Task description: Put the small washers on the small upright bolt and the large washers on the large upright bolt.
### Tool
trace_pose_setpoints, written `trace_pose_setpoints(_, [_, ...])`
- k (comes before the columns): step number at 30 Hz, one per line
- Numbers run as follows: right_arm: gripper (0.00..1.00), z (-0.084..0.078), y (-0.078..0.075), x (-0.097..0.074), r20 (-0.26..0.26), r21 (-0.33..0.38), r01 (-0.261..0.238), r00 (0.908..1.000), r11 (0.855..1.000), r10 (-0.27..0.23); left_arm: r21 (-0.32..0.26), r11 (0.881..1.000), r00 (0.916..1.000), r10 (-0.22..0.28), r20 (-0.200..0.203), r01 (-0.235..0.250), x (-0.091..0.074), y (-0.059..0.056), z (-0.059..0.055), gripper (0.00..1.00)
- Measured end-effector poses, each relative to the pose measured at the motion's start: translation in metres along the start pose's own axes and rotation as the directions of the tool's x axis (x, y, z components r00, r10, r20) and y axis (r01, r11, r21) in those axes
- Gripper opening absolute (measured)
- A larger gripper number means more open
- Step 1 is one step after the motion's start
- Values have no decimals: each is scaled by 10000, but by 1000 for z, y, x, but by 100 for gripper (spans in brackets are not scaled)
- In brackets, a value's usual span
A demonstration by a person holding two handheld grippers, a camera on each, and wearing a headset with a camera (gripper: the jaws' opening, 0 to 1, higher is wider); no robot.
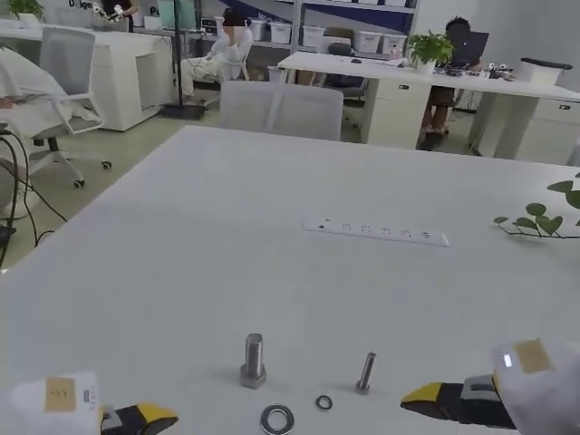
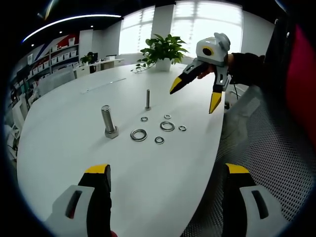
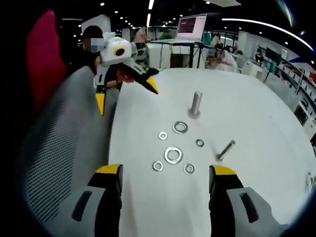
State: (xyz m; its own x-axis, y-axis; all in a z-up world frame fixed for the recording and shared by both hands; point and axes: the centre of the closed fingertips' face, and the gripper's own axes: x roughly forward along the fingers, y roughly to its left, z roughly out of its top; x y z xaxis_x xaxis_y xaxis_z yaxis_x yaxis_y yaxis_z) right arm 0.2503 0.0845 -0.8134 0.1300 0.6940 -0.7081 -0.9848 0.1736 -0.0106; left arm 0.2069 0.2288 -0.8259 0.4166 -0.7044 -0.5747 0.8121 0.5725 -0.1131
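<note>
A large upright bolt (image 1: pixel 253 361) (image 2: pixel 108 122) (image 3: pixel 195 104) and a thin small upright bolt (image 1: pixel 365 372) (image 2: pixel 147 98) (image 3: pixel 225 149) stand on the white table (image 1: pixel 272 245). Several loose washers lie flat in front of them, among them a large washer (image 1: pixel 276 419) (image 2: pixel 138 135) (image 3: pixel 173 155) and a small washer (image 1: pixel 323 402) (image 2: pixel 144 119) (image 3: pixel 200 142). My left gripper (image 1: pixel 145 418) (image 2: pixel 167 170) (image 3: pixel 127 97) is open and empty, left of the washers. My right gripper (image 1: pixel 424 397) (image 3: pixel 166 170) (image 2: pixel 193 100) is open and empty, to their right. Neither touches anything.
A white power strip (image 1: pixel 375 231) lies farther back on the table. A leafy sprig (image 1: pixel 539 220) reaches in from the right, from a potted plant (image 2: pixel 163 52). The near table edge runs just behind the washers. Chairs, desks and seated people fill the room beyond.
</note>
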Motion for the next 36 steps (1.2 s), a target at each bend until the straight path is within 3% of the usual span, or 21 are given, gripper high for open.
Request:
trace_pose_setpoints(21, [66, 10, -3, 18, -784, -809, -664, 9951, 9945, 600, -119, 9998, 9997, 187, 160, -185, 1, 3, 3, 94])
trace_pose_setpoints(36, [64, 9, -7, 31, -1604, -1295, -1022, 9837, 9863, 809, -213, 9993, 9991, 305, 298, -299, 2, 5, 4, 94])
